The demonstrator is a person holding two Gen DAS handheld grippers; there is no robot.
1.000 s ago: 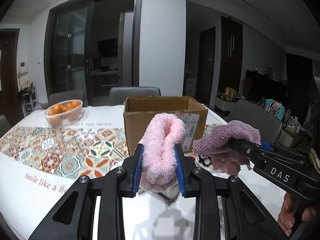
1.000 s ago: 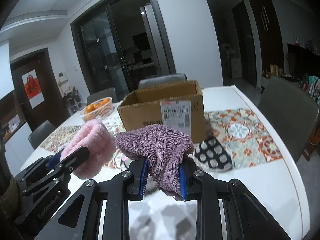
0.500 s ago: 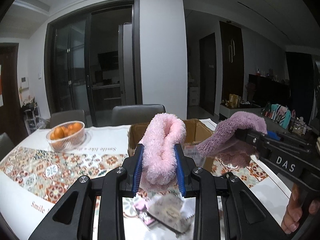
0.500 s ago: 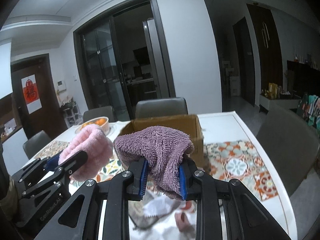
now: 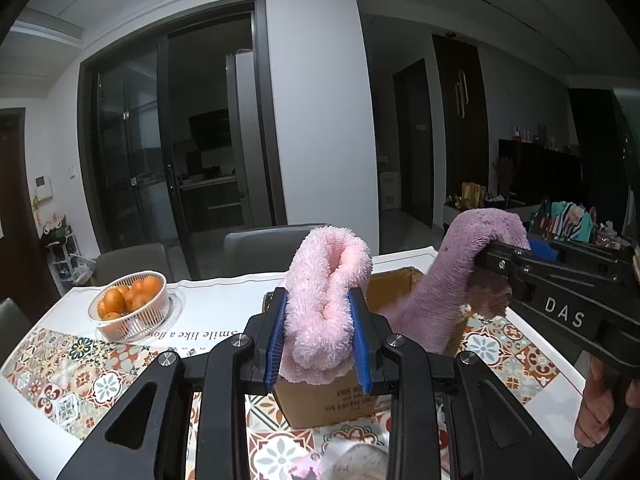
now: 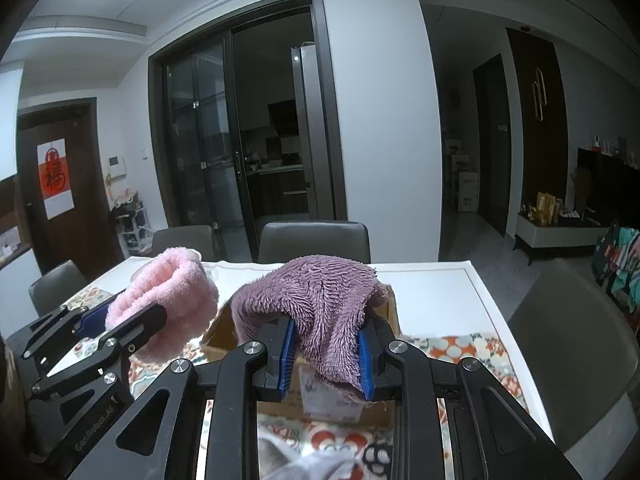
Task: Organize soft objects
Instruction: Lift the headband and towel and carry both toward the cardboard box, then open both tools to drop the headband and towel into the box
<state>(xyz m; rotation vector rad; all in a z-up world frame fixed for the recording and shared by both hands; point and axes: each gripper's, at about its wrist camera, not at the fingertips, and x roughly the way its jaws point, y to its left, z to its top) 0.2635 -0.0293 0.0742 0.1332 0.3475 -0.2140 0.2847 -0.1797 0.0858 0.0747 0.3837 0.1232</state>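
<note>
"DAS" on right gripper (image 5: 500,256), "Smile like a" tablecloth (image 5: 208,336)

1. The cardboard box (image 5: 400,292) stands open-topped just beyond both claws, nothing over its mouth but the cloths they hold.
2. Far left, a fruit basket (image 5: 130,308) occupies the counter (image 5: 224,300).
3. Chairs (image 6: 314,240) line the far edge.

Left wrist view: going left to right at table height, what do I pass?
Basket of oranges → pink fluffy sock held in the left gripper → purple fluffy sock → right gripper, clamped on it.
</note>
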